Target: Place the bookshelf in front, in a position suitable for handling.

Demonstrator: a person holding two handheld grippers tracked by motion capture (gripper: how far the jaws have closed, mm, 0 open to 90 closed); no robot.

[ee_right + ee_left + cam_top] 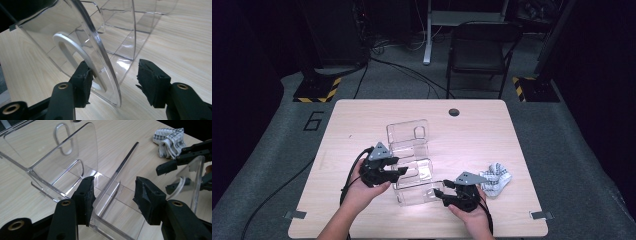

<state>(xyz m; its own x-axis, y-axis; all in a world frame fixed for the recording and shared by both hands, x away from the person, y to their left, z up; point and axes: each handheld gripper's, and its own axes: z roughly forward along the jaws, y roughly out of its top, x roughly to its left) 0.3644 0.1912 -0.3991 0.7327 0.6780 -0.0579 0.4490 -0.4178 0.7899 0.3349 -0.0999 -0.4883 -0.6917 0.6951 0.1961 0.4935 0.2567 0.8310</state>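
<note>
Two clear plastic bins stand on the wooden table (362,115). The far bin (407,131) is upright with a slotted handle wall (63,138). The near bin (414,192) lies between my two grippers. My left gripper (401,171) is at its left end, jaws apart astride a thin clear wall (117,173); its left pad (86,200) sits against the bin's corner and the right pad (147,202) is off it. My right gripper (439,192) straddles the opposite end wall (100,62) with the oval handle hole, its right pad (150,82) well apart from it.
A crumpled white patterned cloth (495,179) lies on the table to the right of my right hand. A small round hole (454,111) sits near the table's far edge. A black chair (479,47) and floor cables stand beyond the table.
</note>
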